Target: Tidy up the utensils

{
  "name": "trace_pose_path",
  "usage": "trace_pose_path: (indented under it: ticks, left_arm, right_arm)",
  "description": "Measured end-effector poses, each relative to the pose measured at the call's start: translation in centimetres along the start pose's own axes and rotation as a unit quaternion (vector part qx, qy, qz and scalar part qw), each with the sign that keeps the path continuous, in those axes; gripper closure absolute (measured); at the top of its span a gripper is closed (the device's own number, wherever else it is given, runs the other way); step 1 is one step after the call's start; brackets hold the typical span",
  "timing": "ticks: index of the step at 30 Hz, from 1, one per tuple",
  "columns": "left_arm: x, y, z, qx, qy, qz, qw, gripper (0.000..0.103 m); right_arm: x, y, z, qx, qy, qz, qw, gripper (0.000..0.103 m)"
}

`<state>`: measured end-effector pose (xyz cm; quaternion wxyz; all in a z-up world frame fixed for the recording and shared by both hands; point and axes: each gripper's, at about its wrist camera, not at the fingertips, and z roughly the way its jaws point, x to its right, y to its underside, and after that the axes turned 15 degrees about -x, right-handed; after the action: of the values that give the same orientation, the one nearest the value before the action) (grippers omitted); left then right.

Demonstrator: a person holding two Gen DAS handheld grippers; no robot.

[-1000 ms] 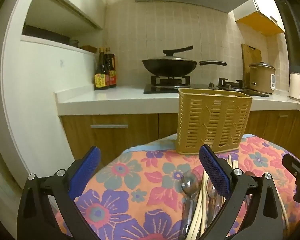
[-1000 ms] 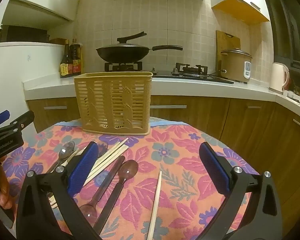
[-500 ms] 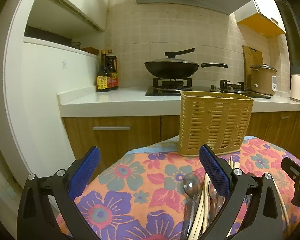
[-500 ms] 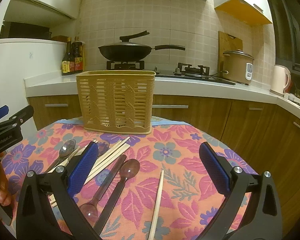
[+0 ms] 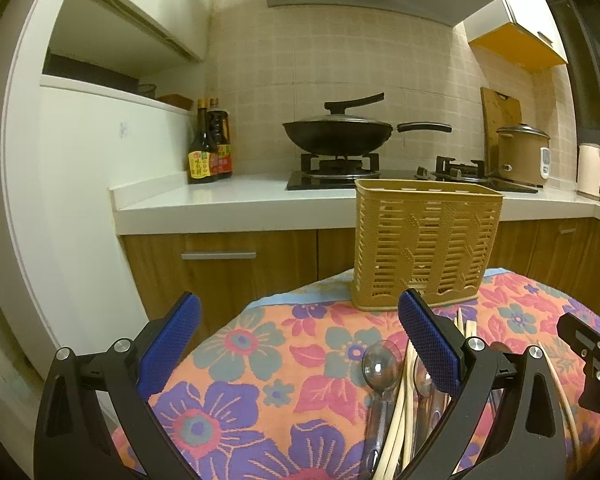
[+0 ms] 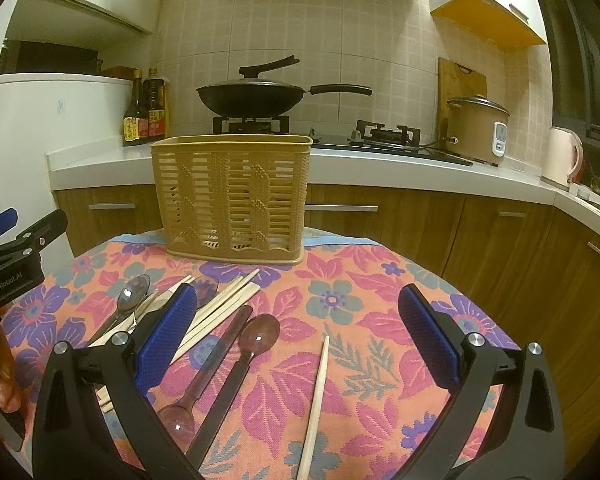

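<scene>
A tan slotted utensil basket (image 6: 232, 200) stands upright at the far side of the flowered table (image 6: 380, 320); it also shows in the left wrist view (image 5: 426, 244). Clear spoons (image 6: 132, 298), purple spoons (image 6: 256, 338) and pale chopsticks (image 6: 224, 312) lie loose in front of it. One chopstick (image 6: 318, 396) lies apart to the right. My right gripper (image 6: 298, 340) is open and empty above the utensils. My left gripper (image 5: 300, 340) is open and empty, its right finger over a clear spoon (image 5: 380, 368) and chopsticks (image 5: 404, 412).
Behind the table runs a kitchen counter (image 6: 380, 168) with wooden cabinets, a wok on the stove (image 6: 252, 98), sauce bottles (image 6: 144, 116), a rice cooker (image 6: 478, 128) and a kettle (image 6: 562, 158). The left gripper shows at the left edge of the right wrist view (image 6: 16, 248).
Both cameras have tilted up slightly, so the basket and table sit lower in view. Both grippers stay open and empty. The utensils have not moved.
</scene>
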<state>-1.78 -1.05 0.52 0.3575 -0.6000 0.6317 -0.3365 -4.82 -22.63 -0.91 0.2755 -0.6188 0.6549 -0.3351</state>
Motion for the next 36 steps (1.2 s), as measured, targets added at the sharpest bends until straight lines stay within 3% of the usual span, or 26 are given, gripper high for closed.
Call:
trace_pose_path:
  ticks: [19,25,28,32,36]
  left_arm:
    - [0.0,-0.1,0.3,-0.004,0.001,0.000,1.0000,0.007]
    - [-0.4,-0.2,0.6,-0.014,0.013,-0.008,0.9998,0.007]
    - [-1.5,-0.4,1.6,-0.053,0.063,-0.026,0.9963,0.007]
    - [-3.1,-0.8,3.3,-0.128,0.154,-0.041,0.9789,0.011]
    - [-2.8,-1.5,4.2,-0.182,0.177,0.012,0.9673,0.025]
  right_arm:
    - [0.2,0.3,0.1,0.021,0.001,0.006,1.000,0.006]
    - [-0.2,0.1,0.2,0.025,0.032,-0.002,0.999,0.006]
    - [-0.1,0.0,0.7,-0.003,0.033,0.007,0.999,0.007]
    - [1.0,-0.2,1.4,-0.034,0.027,0.029,0.999,0.007]
    - [1.6,-0.5,2.2,-0.087,0.011,0.044,0.995,0.016]
